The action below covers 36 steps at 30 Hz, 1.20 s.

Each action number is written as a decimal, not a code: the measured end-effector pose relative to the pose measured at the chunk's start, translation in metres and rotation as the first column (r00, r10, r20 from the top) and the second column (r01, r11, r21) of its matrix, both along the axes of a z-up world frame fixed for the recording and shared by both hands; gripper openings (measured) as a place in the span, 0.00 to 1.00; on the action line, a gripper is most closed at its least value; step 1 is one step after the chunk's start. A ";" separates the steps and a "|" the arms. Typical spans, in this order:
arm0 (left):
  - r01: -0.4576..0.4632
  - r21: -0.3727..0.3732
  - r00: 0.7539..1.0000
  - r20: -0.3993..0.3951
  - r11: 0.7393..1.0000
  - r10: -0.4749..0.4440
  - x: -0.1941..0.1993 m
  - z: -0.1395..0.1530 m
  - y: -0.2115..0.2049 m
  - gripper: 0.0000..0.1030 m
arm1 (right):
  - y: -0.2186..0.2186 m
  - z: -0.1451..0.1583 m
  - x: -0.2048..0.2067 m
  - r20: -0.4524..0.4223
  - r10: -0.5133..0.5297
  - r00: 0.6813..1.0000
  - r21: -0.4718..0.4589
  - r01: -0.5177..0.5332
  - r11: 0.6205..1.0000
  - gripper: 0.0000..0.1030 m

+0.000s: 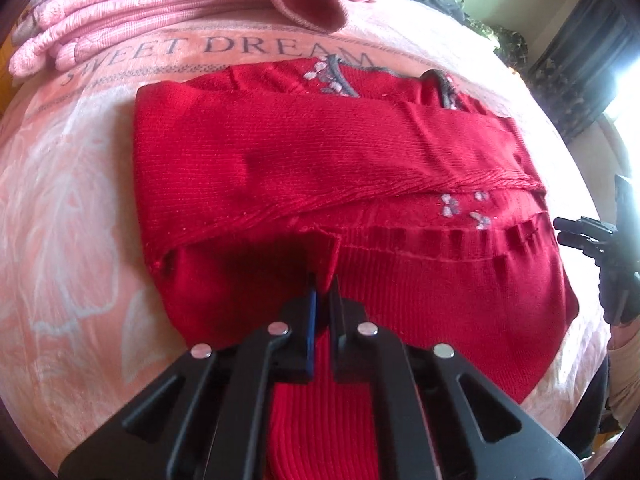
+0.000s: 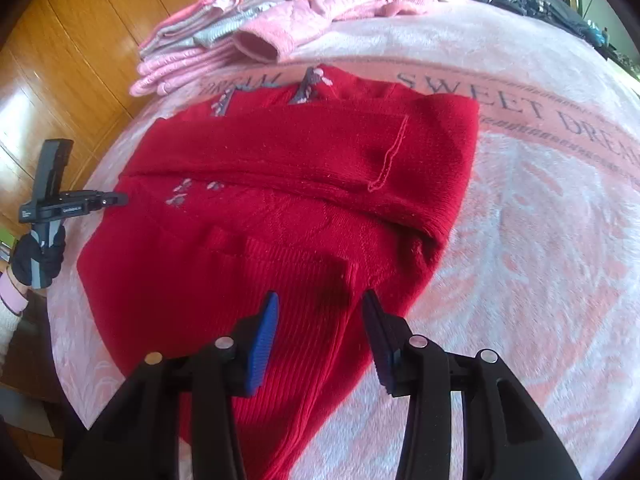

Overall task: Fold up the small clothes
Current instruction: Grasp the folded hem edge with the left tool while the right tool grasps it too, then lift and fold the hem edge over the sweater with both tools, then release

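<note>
Now your left gripper [image 1: 323, 280] is pinched on the ribbed hem of the red sweater [image 1: 320, 160], which lies sleeves-folded on the pink blanket [image 1: 72, 184]; the right gripper [image 2: 320, 312] sits with jaws apart over the same hem. Clamp the right before lifting, then carry both corners evenly toward the collar. Pink clothes stack [image 2: 208, 44] lies just beyond the collar, so stop short of it.
</note>
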<state>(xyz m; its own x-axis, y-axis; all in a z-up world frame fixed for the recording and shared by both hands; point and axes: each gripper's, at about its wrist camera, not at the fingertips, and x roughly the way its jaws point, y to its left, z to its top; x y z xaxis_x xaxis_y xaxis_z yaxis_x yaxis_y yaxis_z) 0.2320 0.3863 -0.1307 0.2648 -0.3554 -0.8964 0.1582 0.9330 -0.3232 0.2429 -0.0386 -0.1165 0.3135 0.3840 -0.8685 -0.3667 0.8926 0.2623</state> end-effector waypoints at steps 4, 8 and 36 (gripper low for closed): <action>-0.006 0.026 1.000 -0.008 1.000 0.006 0.006 -0.005 -0.001 0.18 | 0.007 -0.015 0.013 -0.032 0.007 0.999 -0.038 -0.008 0.999 0.43; -0.001 0.031 1.000 -0.005 1.000 0.002 0.007 -0.006 -0.003 0.13 | 0.012 -0.011 0.008 0.003 0.020 1.000 -0.063 -0.020 0.998 0.09; -0.187 -0.038 0.926 0.327 0.982 0.189 0.049 0.119 0.020 0.02 | -0.022 0.125 0.060 0.239 -0.127 0.963 0.099 0.106 0.989 0.04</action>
<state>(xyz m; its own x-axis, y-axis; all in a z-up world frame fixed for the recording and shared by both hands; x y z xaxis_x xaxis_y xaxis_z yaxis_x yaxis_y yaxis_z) 0.2815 0.4060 -0.0117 0.6059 -0.2751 -0.7464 0.0776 0.9543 -0.2887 0.3024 -0.0610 0.0084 0.5586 0.4006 -0.7262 -0.3233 0.9115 0.2541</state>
